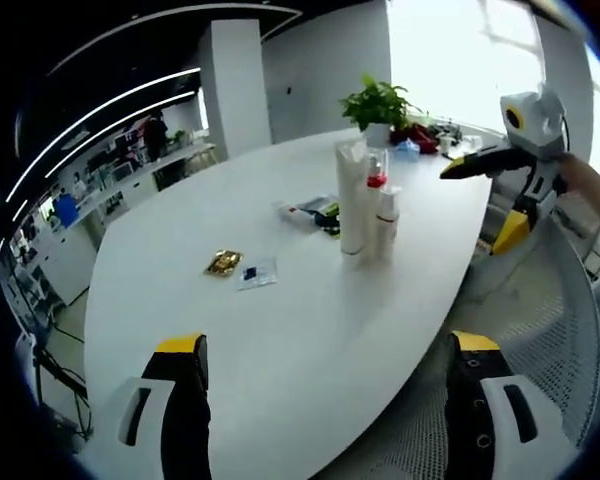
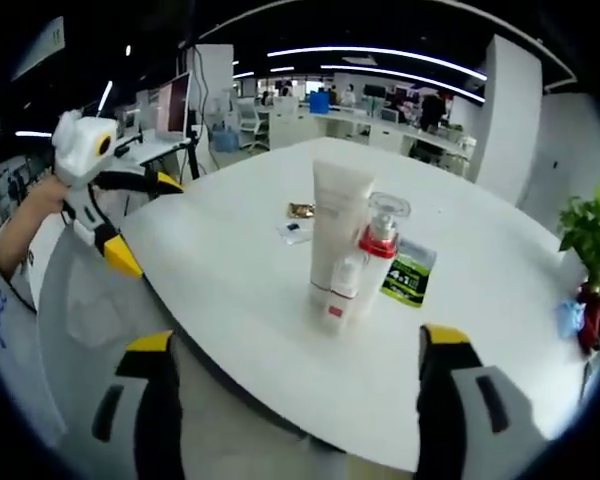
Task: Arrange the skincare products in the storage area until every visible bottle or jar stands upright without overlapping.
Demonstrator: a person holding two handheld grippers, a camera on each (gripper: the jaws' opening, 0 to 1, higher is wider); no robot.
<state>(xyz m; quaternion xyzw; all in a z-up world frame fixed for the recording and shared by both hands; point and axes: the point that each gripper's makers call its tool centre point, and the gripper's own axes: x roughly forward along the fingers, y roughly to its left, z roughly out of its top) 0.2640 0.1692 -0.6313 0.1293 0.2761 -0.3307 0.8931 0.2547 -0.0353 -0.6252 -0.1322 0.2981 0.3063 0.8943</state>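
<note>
A tight cluster of skincare products stands upright on the white table (image 1: 280, 330): a tall white tube (image 1: 351, 195), a clear bottle with a red collar (image 1: 377, 170) and a small white bottle (image 1: 386, 222). From the other side I see the same white tube (image 2: 336, 230), red-collared bottle (image 2: 378, 255) and small bottle (image 2: 342, 290). My left gripper (image 1: 325, 365) is open over the near table edge, well short of them. My right gripper (image 2: 295, 360) is open, also short of the cluster. The right gripper (image 1: 460, 167) shows at the far right; the left gripper (image 2: 165, 183) shows at the left.
Flat sachets lie on the table: a gold packet (image 1: 223, 262), a clear packet (image 1: 257, 273) and a green packet (image 2: 408, 280). A potted plant (image 1: 378, 105) stands at the far end. Mesh chair backs (image 1: 560, 310) sit along the table edge. Desks stand beyond.
</note>
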